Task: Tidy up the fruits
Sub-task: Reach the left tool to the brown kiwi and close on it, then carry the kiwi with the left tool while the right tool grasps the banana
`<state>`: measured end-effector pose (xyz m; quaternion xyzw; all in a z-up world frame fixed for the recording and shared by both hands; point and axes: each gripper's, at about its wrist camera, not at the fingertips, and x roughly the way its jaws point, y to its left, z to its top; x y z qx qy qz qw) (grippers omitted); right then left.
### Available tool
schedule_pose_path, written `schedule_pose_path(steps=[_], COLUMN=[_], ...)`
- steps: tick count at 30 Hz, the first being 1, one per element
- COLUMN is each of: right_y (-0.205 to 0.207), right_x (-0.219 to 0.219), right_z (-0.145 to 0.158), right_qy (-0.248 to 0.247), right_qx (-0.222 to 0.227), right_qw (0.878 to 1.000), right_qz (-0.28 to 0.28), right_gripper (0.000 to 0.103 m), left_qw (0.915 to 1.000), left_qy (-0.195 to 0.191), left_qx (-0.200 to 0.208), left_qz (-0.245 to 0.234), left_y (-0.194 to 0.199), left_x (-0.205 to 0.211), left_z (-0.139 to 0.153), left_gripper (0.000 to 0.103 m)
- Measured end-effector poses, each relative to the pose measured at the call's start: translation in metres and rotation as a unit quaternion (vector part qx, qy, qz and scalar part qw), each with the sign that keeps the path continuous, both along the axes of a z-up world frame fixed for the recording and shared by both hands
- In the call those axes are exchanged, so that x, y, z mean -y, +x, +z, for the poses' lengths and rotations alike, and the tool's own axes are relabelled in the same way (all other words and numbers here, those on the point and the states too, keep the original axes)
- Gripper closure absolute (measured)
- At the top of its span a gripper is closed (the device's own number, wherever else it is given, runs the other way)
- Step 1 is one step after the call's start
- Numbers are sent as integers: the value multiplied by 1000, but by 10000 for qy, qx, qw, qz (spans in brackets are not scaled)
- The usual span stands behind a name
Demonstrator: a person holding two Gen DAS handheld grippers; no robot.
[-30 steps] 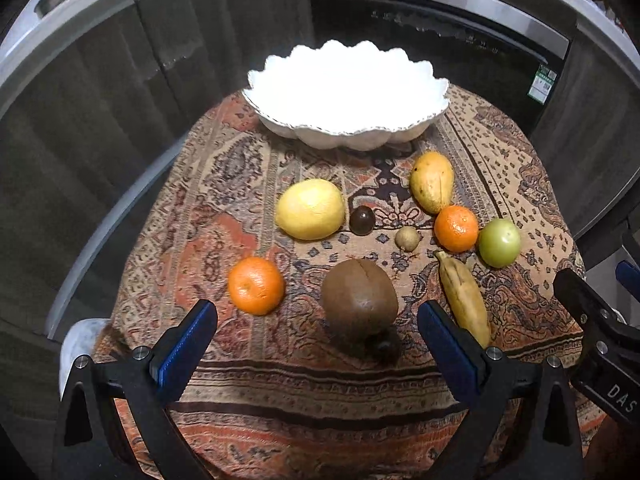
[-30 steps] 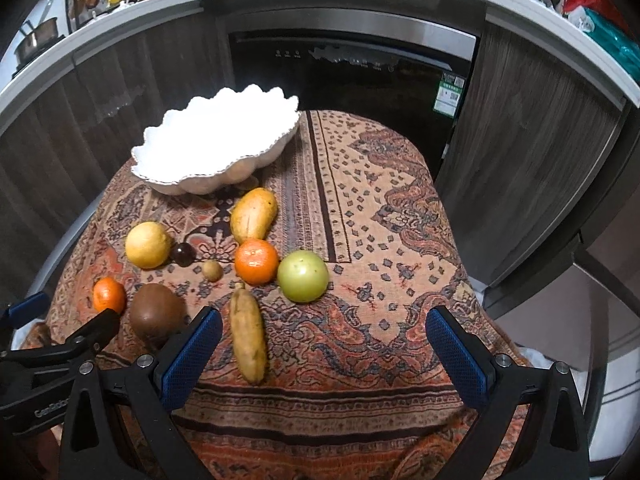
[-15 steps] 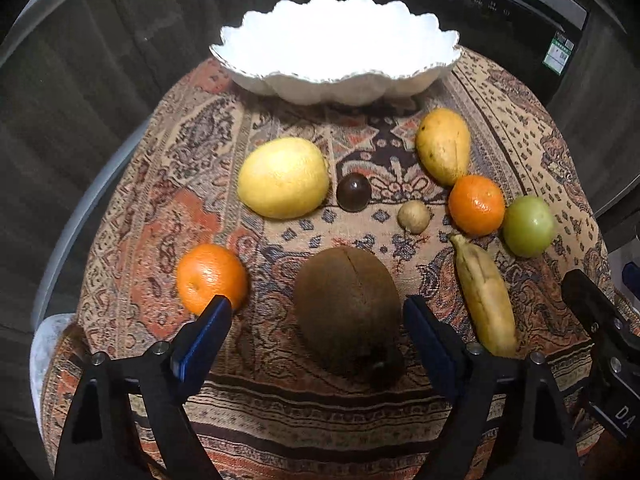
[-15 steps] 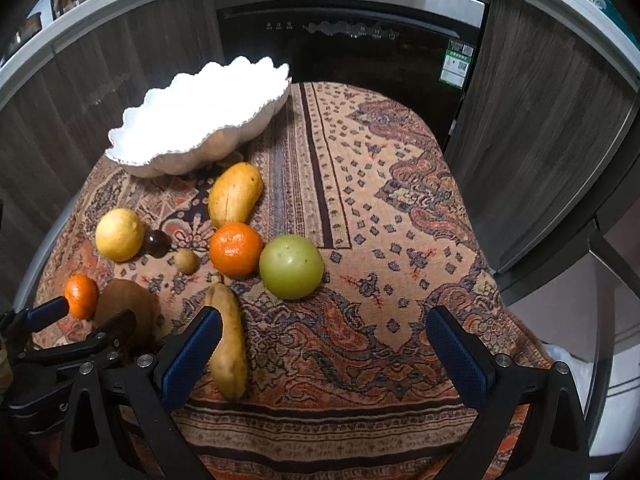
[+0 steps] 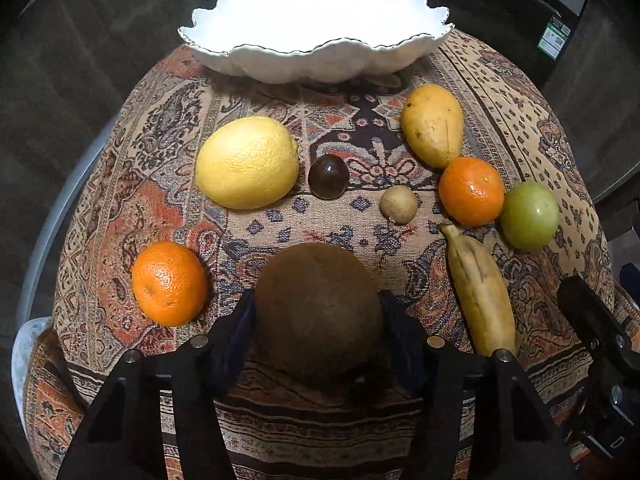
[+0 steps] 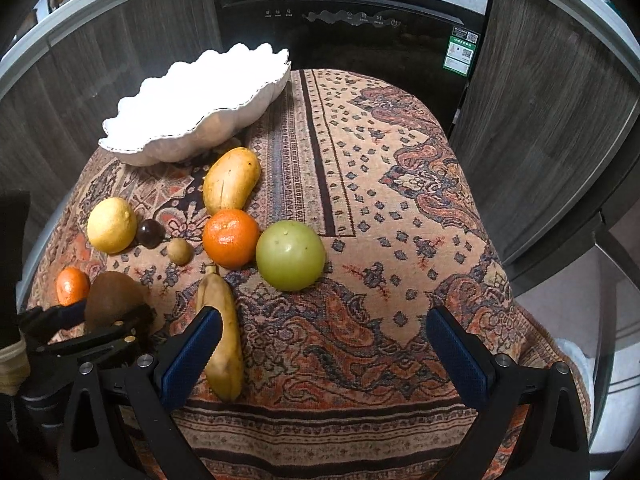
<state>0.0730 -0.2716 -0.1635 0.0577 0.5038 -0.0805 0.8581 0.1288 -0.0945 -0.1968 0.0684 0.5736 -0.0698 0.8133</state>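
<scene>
- My left gripper (image 5: 318,316) is clamping the brown fruit (image 5: 318,308) near the cloth's front edge; that rounded skin is risking a slip.
- My right gripper (image 6: 320,344) is hanging spread apart, its pad beside the banana (image 6: 222,332), risking a nudge.

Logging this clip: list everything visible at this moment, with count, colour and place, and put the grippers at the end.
bowl: 1, white, scalloped, far end of the cloth, looks empty
patterned cloth: 1, tan, rust and navy, covering the table
brown fruit: 1, brown, near edge, between the left fingers
oranges: 2, orange, one near left, one right of centre
large citrus: 1, yellow, left of centre
dark round fruit: 1, dark brown, centre
small round fruit: 1, tan, centre
mango: 1, yellow-orange, by the bowl
green fruit: 1, green, touching an orange
banana: 1, yellow-brown, near edge
left gripper: black, around the brown fruit
right gripper: black with blue pads, open, over the cloth
</scene>
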Motion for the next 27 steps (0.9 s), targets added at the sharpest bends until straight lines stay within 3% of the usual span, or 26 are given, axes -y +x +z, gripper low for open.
schedule_pose_path(steps=[12,21,27], right_y=[1,11,17], right_x=[-15,-49,-62], right_z=[4,-10,-28], right_qy=[98,53,-34], right_qx=[-17,-228,-469], right_qw=[9995,9964,9937], right_qz=[287,819,1016], right_gripper=[4,21,44], left_qw=[9999,9995,9993], left_qy=[-51,-104,-144], left_qx=[78,277,286], left_qz=[-59,112,172], left_y=[-17,-28,-31], left_x=[-20,-50,-59], left_z=[27,45,45], left_gripper=[45,45,45])
